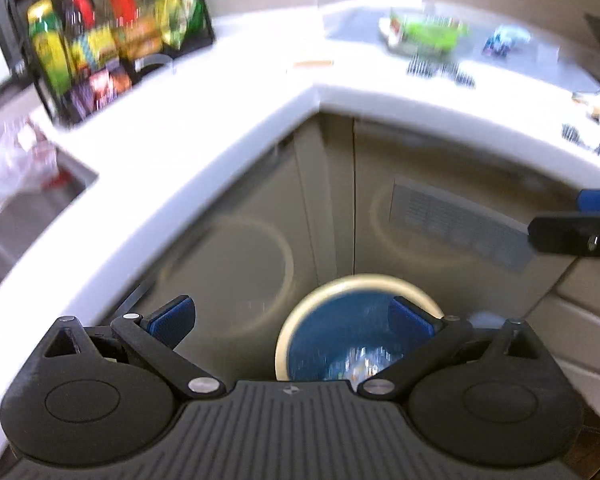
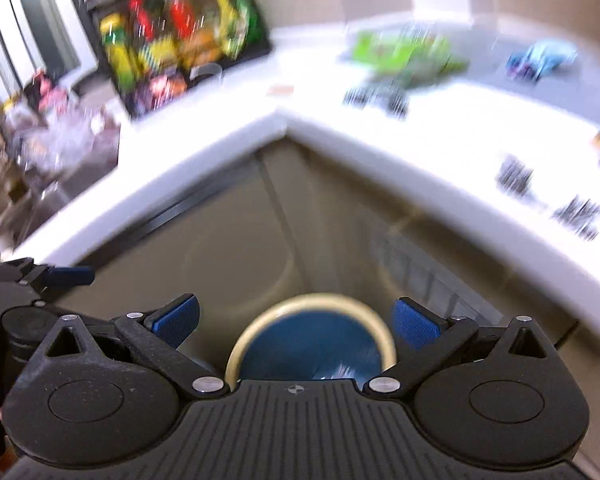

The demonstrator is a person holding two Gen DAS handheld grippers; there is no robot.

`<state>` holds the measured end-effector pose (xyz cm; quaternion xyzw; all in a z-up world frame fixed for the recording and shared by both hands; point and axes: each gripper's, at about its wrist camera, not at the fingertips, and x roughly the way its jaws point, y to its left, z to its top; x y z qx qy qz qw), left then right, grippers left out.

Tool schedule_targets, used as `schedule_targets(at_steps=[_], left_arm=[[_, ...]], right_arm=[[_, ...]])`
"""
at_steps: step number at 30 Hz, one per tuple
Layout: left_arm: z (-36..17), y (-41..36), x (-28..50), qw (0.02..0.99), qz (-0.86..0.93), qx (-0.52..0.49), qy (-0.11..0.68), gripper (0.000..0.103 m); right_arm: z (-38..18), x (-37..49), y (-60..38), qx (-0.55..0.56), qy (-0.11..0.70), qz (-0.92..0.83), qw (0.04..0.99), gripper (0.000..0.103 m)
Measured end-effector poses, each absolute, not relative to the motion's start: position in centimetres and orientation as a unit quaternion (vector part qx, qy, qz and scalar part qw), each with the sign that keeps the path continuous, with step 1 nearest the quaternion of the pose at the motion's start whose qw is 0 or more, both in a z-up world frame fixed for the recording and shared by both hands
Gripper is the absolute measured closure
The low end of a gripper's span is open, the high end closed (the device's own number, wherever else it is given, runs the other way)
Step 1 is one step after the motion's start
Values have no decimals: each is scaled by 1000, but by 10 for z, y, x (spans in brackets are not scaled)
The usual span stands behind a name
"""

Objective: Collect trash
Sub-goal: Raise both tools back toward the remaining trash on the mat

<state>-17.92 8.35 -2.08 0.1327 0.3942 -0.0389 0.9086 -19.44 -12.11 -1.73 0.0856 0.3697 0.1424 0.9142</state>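
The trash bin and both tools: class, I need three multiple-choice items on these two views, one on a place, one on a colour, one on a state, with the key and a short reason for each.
1. Where does the trash bin stand?
A. on the counter
B. on the floor in the corner of the cabinets
C. in the sink

2. What colour is the bag lining the bin?
A. blue
B. red
C. white

3. In what state are the left tool and the right tool?
A. both shut on trash
B. left open, right shut
C. both open and holding nothing

Key:
1 B: the bin sits below the white counter, where two cabinet fronts meet.
2 A: blue shows inside the cream rim in both views.
3 C: each tool's blue pads stand wide apart with nothing between them.
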Motion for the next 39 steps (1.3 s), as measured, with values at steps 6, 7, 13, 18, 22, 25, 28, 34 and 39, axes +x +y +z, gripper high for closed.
schedule_targets(at_steps=[6, 7, 13, 18, 22, 25, 28, 34, 39], left_arm=[[28, 58, -163, 932, -52, 139, 330, 0], [36, 53, -161, 935, -53, 141, 320, 0], [85, 33, -154, 953, -60, 148, 256, 0], [135, 41, -165, 964, -67, 134, 218, 0], [179, 53, -187, 971, -79, 132, 186, 0], [212, 61, -207, 973, -94, 133, 161, 0], [242, 66, -231, 978, -106, 128, 128, 0], [290, 76, -260, 986, -115, 94, 79, 0], [341, 84, -277, 990, -108, 82, 26, 0]], right_arm=[[26, -206, -148, 48, 248, 76, 965, 0], [32, -208, -151, 37, 226, 66, 971, 0], [69, -217, -178, 2, 133, 46, 990, 0], [112, -230, -202, 43, 83, 49, 994, 0], [157, -251, -225, 88, 28, 64, 994, 0], [192, -268, -234, 99, -11, 67, 993, 0], [226, -288, -238, 103, -58, 80, 990, 0], [283, -323, -245, 127, -129, 116, 977, 0], [324, -350, -248, 123, -188, 118, 967, 0]])
